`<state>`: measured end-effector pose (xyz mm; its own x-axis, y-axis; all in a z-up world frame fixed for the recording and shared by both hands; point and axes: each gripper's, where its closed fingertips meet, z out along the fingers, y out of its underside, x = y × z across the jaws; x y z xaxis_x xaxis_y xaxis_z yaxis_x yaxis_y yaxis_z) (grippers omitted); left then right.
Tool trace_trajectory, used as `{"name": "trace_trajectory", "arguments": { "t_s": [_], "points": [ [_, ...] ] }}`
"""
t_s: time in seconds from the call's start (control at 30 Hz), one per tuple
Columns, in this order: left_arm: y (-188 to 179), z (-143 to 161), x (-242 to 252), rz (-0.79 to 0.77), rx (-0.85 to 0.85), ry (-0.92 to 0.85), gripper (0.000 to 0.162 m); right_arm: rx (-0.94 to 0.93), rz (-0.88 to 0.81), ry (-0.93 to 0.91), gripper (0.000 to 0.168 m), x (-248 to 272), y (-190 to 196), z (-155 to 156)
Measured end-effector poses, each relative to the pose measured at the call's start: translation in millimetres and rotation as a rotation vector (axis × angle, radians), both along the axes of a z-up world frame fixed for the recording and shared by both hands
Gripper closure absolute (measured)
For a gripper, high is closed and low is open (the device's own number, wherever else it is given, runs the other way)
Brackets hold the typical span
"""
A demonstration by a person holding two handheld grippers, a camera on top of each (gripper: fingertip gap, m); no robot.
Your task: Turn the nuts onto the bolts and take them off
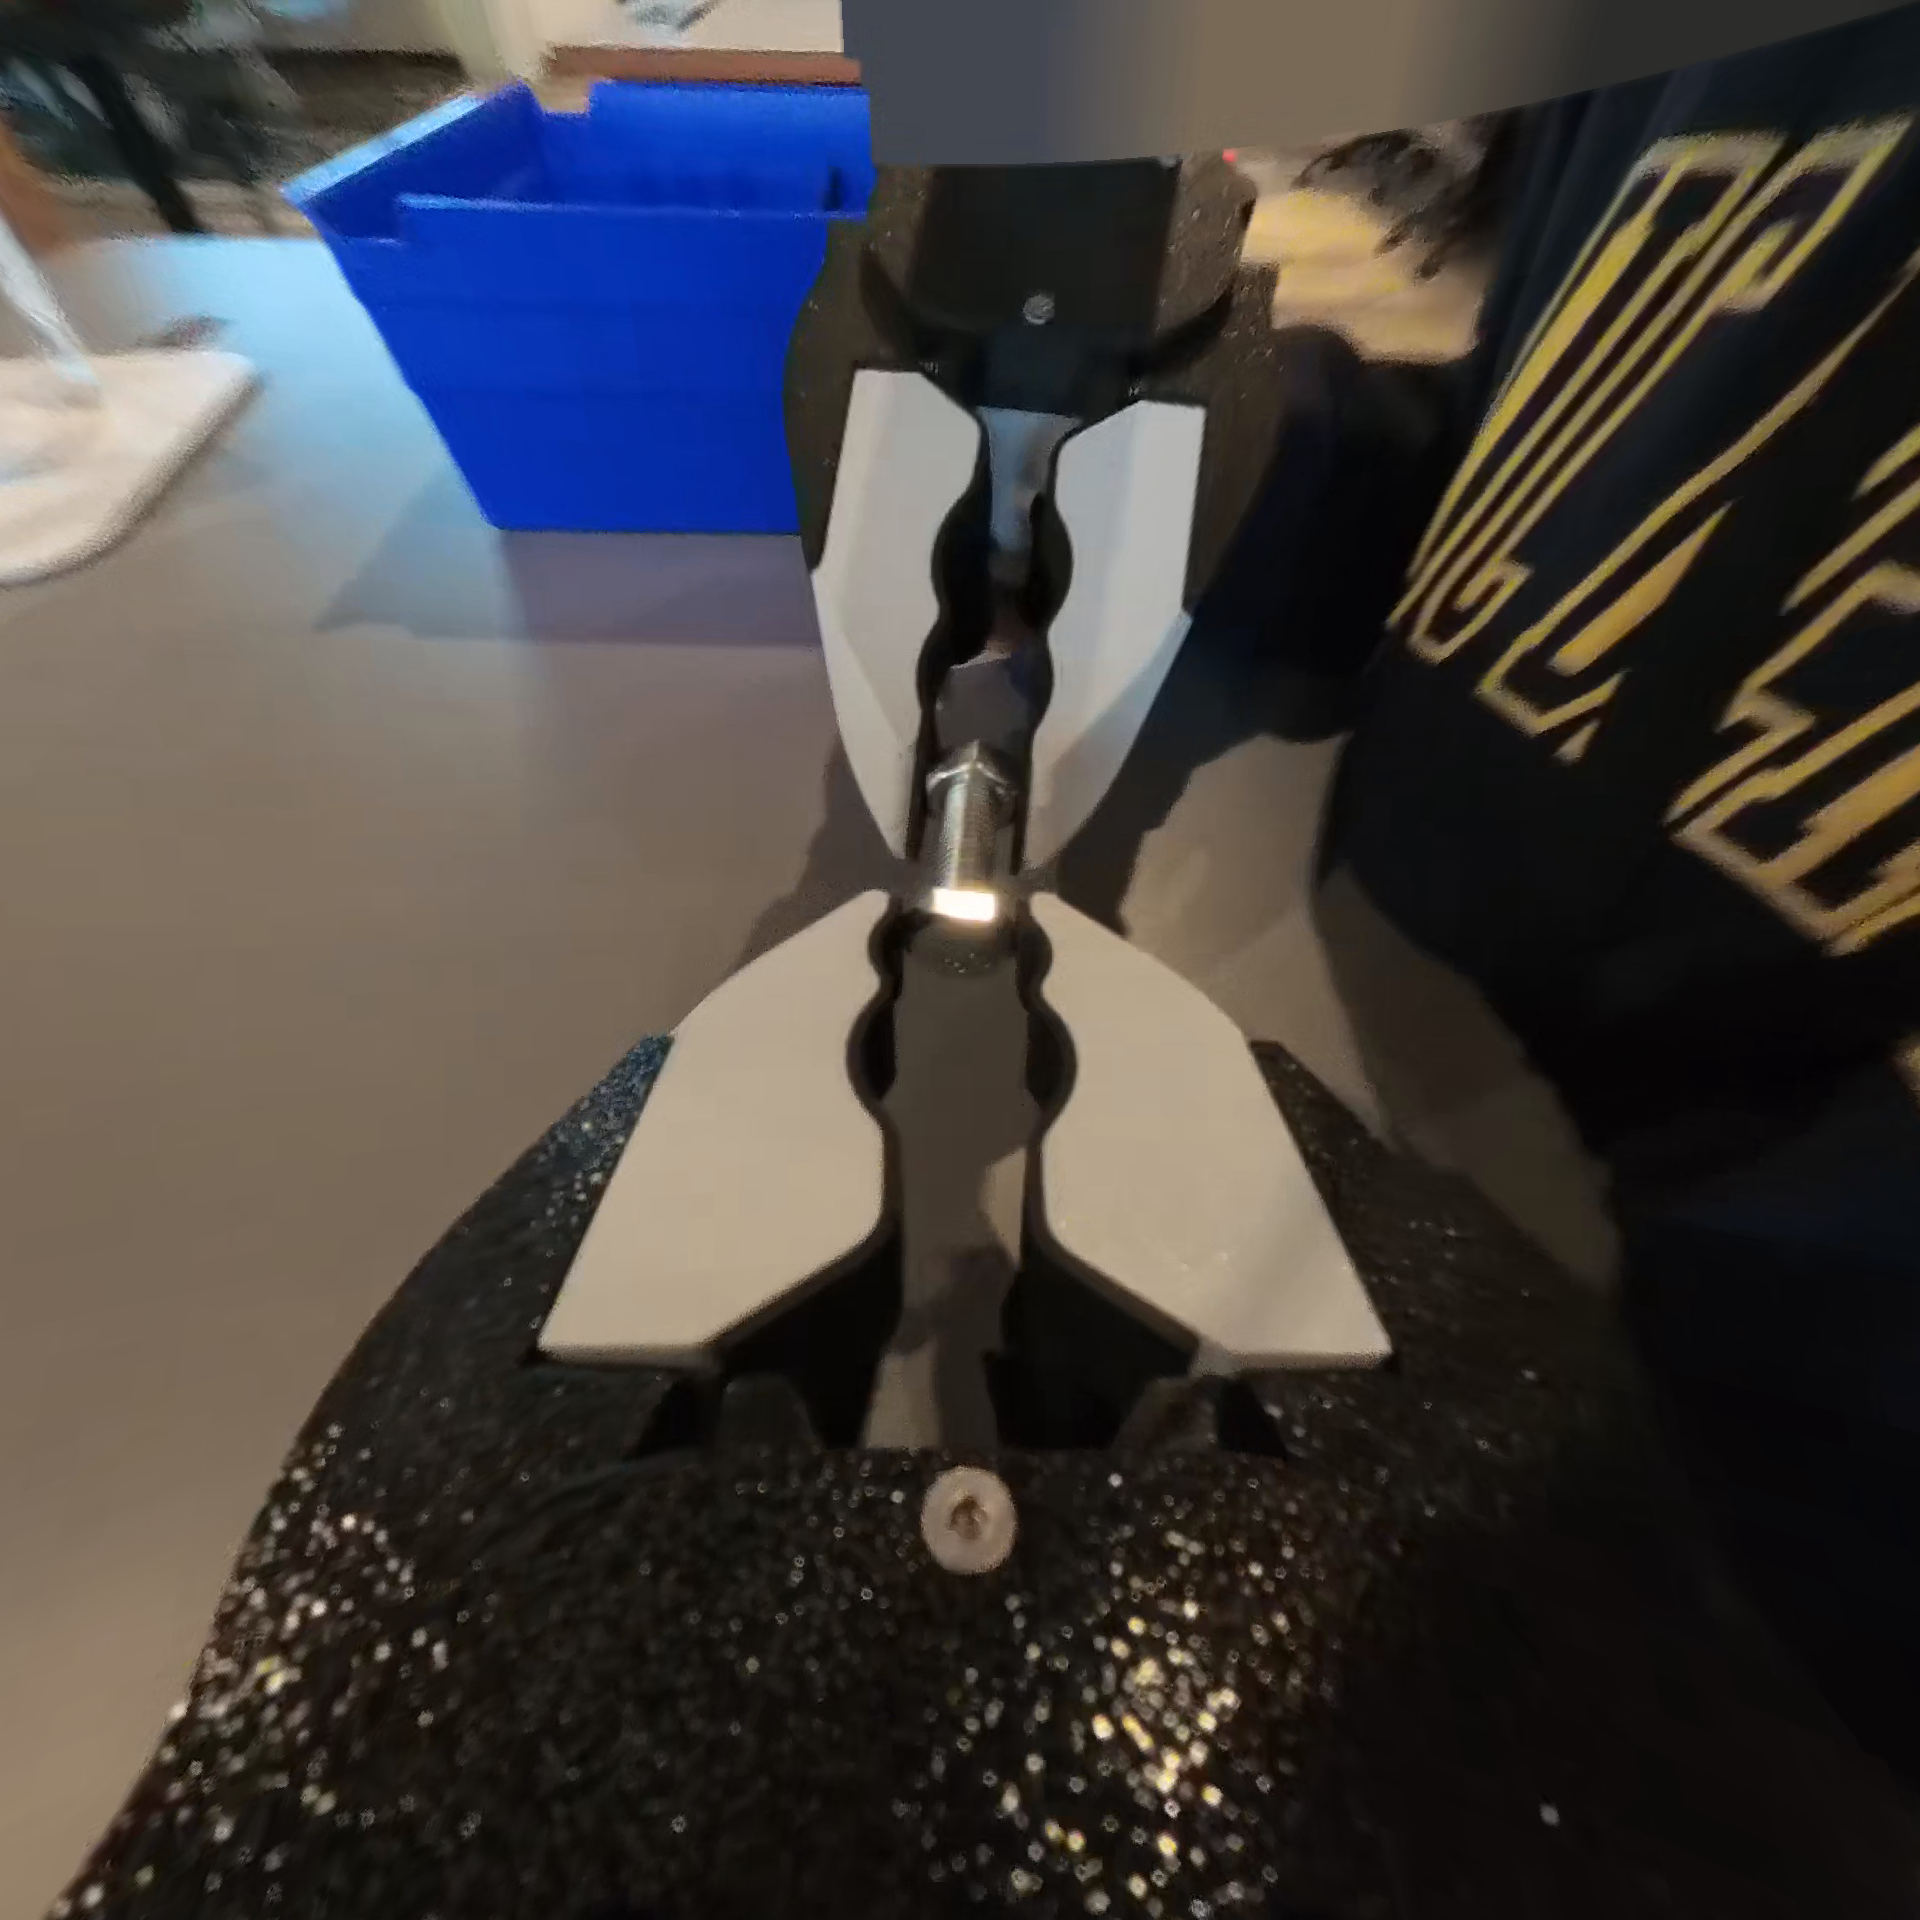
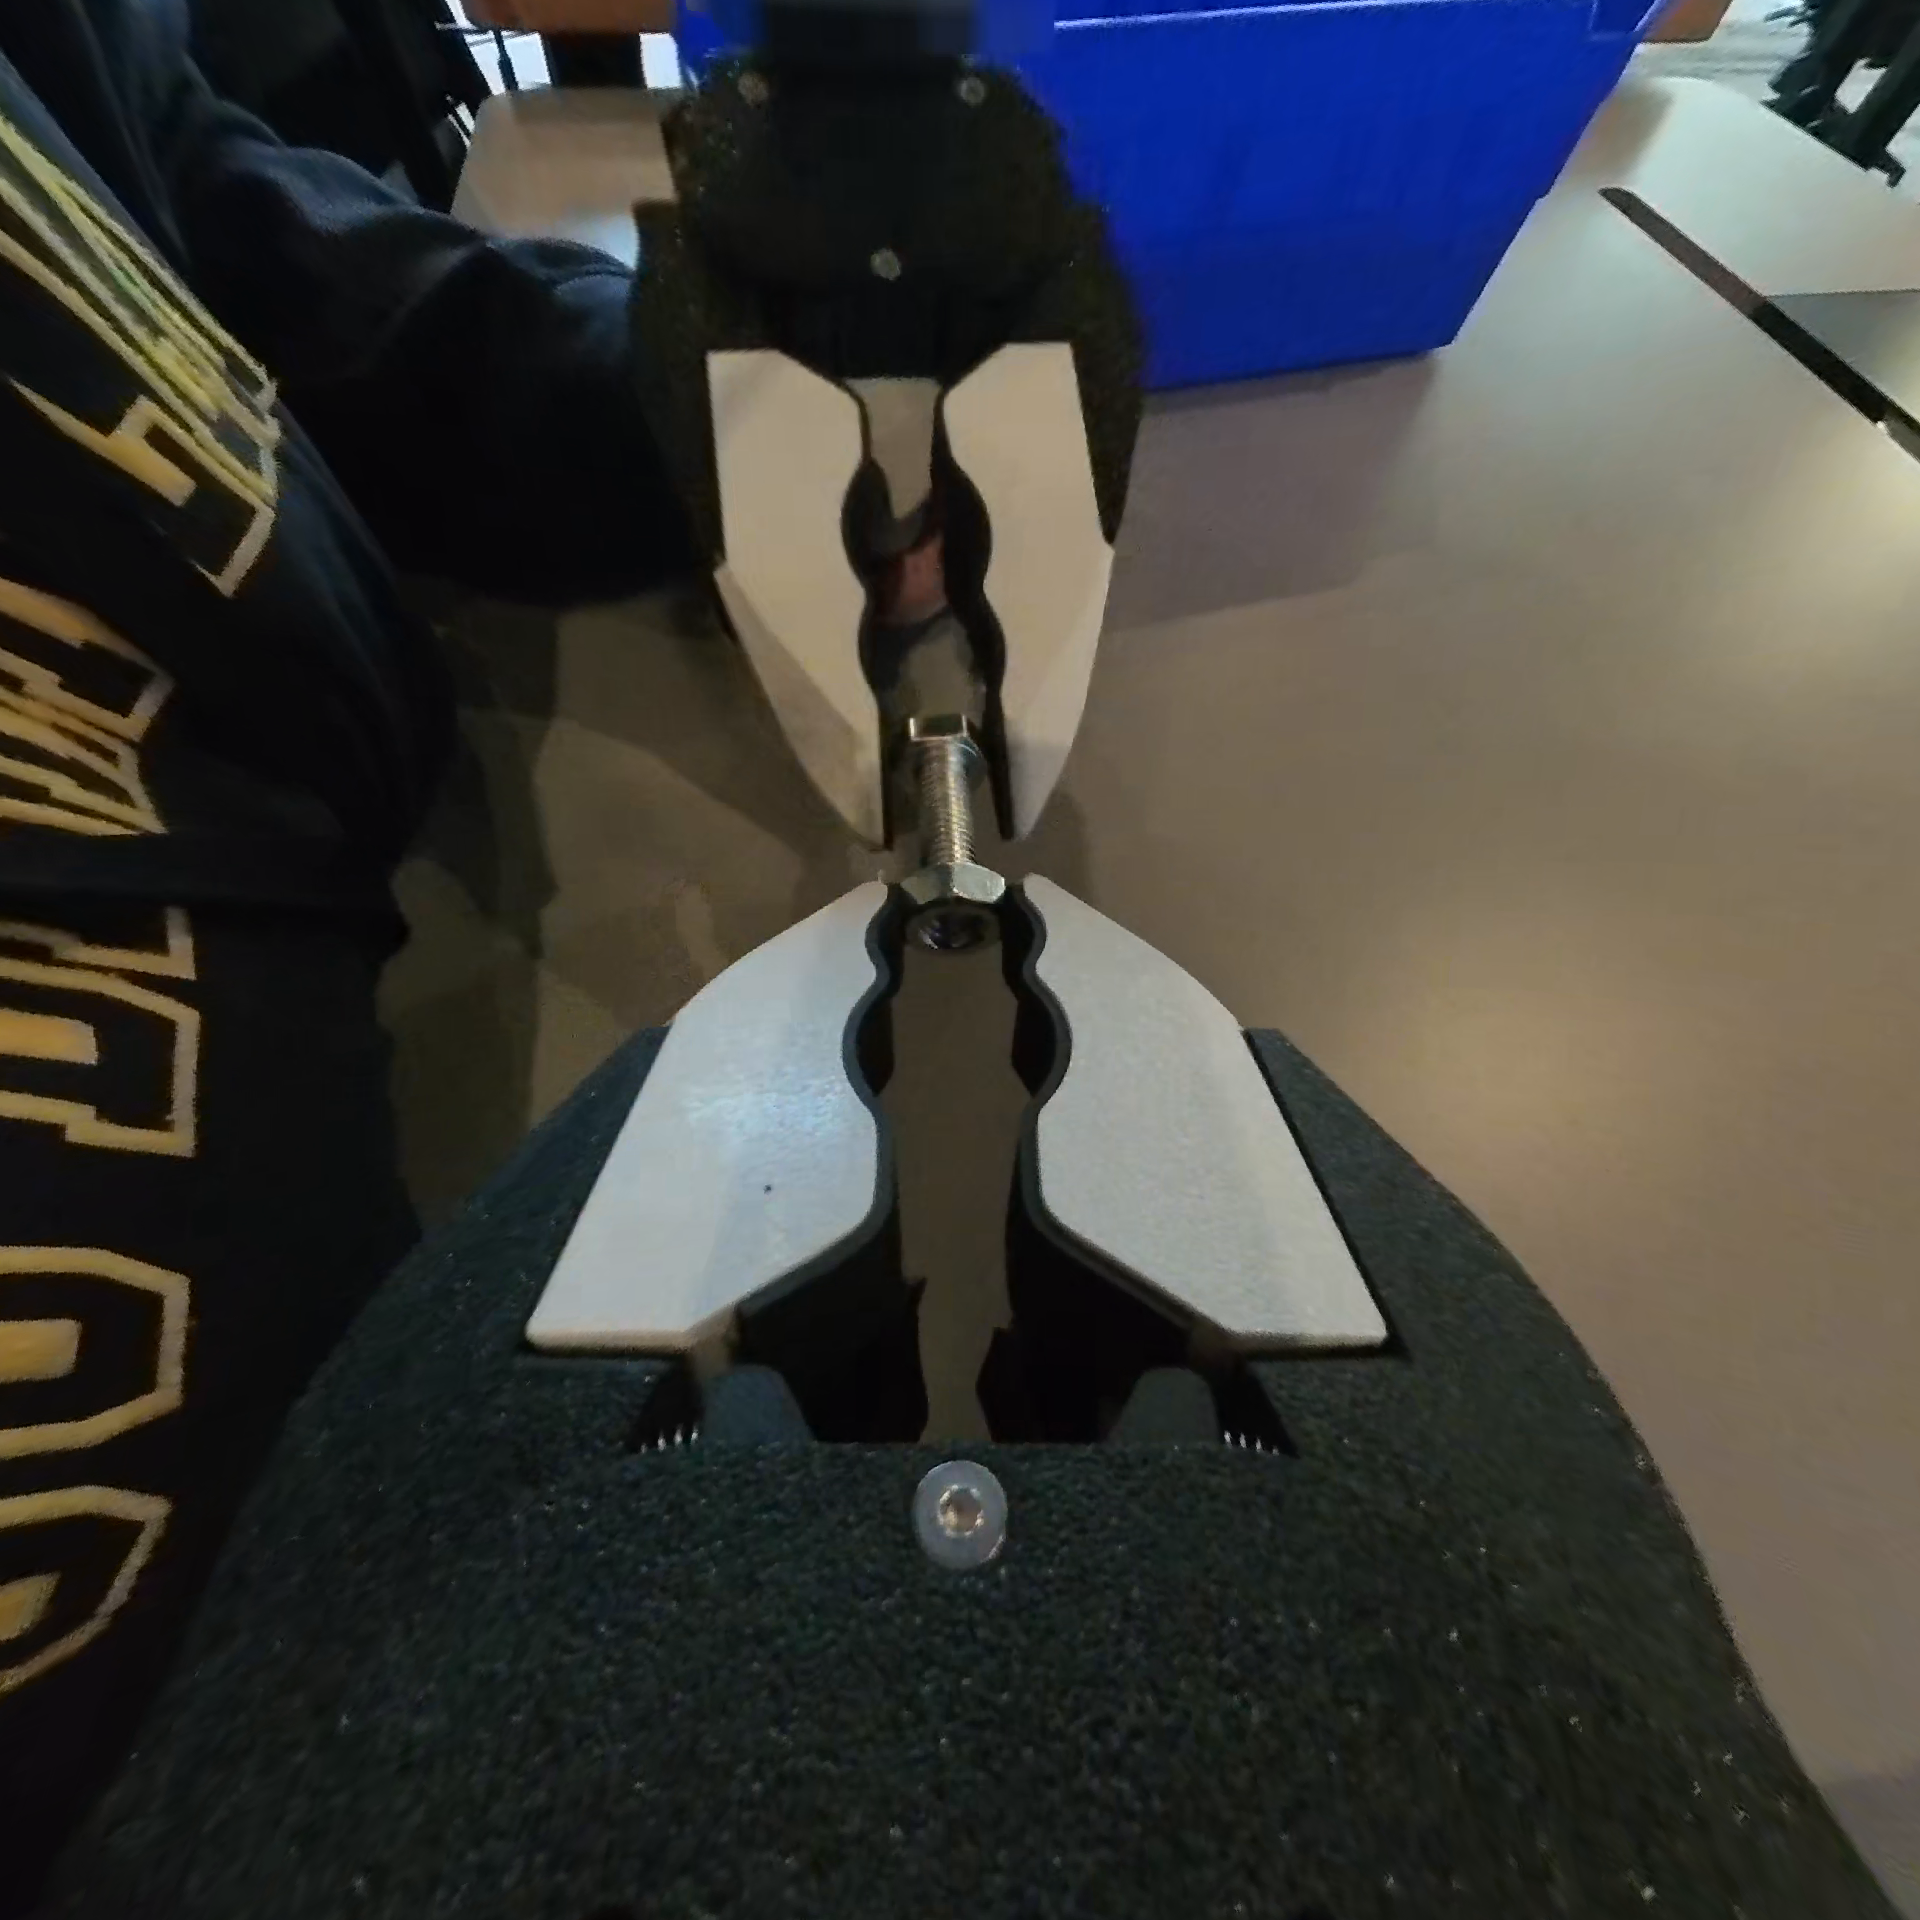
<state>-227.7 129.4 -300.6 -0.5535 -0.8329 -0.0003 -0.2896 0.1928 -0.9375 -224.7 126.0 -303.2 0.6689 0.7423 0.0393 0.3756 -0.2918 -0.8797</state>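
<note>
Between 2 facing grippers, the right gripper [image 2: 951, 899] fingers clamp a silver hex nut [image 2: 953, 886] and the left gripper [image 1: 951, 914] fingers clamp the threaded steel bolt's [image 2: 940, 805] head; any tilt could cross-thread it.

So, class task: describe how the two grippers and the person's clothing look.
Both grippers, left and right, have pale grey fingers with wavy black inner edges, on speckled black bodies with a silver screw. The sleeve is dark navy; the top carries yellow lettering.
</note>
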Motion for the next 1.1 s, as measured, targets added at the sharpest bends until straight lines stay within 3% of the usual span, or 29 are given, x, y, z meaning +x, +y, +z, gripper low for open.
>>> {"name": "trace_trajectory", "arguments": {
  "t_s": [0.1,0.17,0.33,0.5,0.53,0.63,0.83,1.1],
  "points": [
    [1,0,1,0.017,0.027,-0.017,0.143,-0.002,-0.010,0.029,0.150,0,1,2],
    [4,2,2,0.037,0.024,-0.023,0.143,-0.026,-0.023,0.101,0.136,1,2,7],
    [6,5,2,0.046,0.007,-0.032,0.144,-0.055,0.019,0.133,0.128,-3,-4,8],
    [4,1,3,0.043,0.031,-0.010,0.144,0.045,0.071,0.124,0.144,-3,-12,22],
    [3,0,2,0.035,0.030,-0.008,0.144,0.051,0.057,0.150,0.140,-2,-10,25],
    [4,1,2,0.039,0.027,-0.008,0.144,0.050,-0.021,0.093,0.117,6,0,17],
    [0,-2,4,0.044,0.087,-0.015,0.144,-0.024,-0.023,-0.055,0.103,-2,1,-10],
    [3,-11,9,0.091,0.170,0.019,0.144,-0.037,0.010,-0.206,0.104,-8,-1,-28]
  ]
}}
